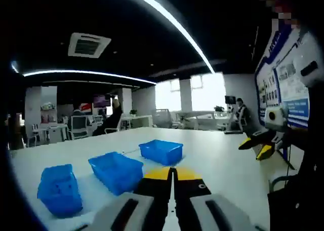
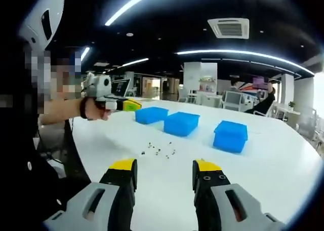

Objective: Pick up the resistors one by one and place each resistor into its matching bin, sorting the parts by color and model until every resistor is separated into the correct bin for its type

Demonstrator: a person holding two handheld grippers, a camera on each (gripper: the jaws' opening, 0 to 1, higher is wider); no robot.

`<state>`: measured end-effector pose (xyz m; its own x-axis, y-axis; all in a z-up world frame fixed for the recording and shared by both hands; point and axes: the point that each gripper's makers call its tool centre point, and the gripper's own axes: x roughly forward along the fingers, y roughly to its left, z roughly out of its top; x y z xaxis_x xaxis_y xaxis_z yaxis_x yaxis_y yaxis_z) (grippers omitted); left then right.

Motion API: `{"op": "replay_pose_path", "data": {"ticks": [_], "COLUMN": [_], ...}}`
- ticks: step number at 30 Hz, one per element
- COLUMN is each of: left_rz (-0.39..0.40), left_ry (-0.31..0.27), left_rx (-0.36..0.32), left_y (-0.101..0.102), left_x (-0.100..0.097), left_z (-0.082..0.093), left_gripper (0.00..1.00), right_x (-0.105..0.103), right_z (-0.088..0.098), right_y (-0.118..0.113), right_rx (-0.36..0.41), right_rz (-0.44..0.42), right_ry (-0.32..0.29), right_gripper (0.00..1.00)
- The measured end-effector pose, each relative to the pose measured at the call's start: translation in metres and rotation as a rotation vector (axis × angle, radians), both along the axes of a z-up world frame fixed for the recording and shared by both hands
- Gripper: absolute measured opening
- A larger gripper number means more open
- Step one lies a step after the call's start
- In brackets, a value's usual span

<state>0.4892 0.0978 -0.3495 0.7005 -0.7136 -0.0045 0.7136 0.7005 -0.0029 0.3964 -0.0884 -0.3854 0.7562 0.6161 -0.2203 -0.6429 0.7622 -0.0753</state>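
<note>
The resistors (image 2: 159,151) are seen as a small dark scatter on the white bench (image 2: 263,165), just short of the three blue bins (image 2: 181,123), and none is held yet. The right tool (image 2: 164,178) is held above the bench with its jaws spread, the scatter lying at about twelve o'clock from it, while the left tool (image 1: 172,176) is held with its jaws pressed together and empty. The first pick is judged best made on one part at the scatter's edge, so that its neighbours are not disturbed.
</note>
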Motion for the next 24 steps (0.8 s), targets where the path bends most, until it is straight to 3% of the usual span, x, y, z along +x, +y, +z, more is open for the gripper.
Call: {"op": "replay_pose_path", "data": {"ticks": [4,7,9,13,20,24], "left_rz": [0.116,0.126,0.146,0.246,0.315,0.352], "left_ry": [-0.084,-0.095,-0.101,-0.167,-0.144,-0.115], "left_rx": [0.072,0.053,0.046,0.068,0.05,0.062], "left_y": [0.004,-0.004,-0.007,-0.002,0.004,0.009], "left_x": [0.007,0.024,0.039,0.091,0.169,0.193], "left_z": [0.004,0.02,0.031,0.057,0.076,0.071], "left_gripper": [0.05,0.05,0.05,0.05,0.05,0.05], "right_x": [-0.002,-0.004,-0.005,-0.009,-0.011,-0.011], "right_z": [0.003,0.003,0.004,0.006,0.007,0.009], "right_y": [0.0,0.001,0.001,-0.002,-0.008,-0.01], "right_rx": [0.004,0.003,0.002,0.012,0.024,0.03], "right_rz": [-0.004,0.001,0.002,-0.003,-0.021,-0.026], "right_ry": [-0.005,-0.009,-0.013,-0.021,-0.028,-0.033], "right_gripper": [0.45,0.45,0.45,0.45,0.45,0.45]}}
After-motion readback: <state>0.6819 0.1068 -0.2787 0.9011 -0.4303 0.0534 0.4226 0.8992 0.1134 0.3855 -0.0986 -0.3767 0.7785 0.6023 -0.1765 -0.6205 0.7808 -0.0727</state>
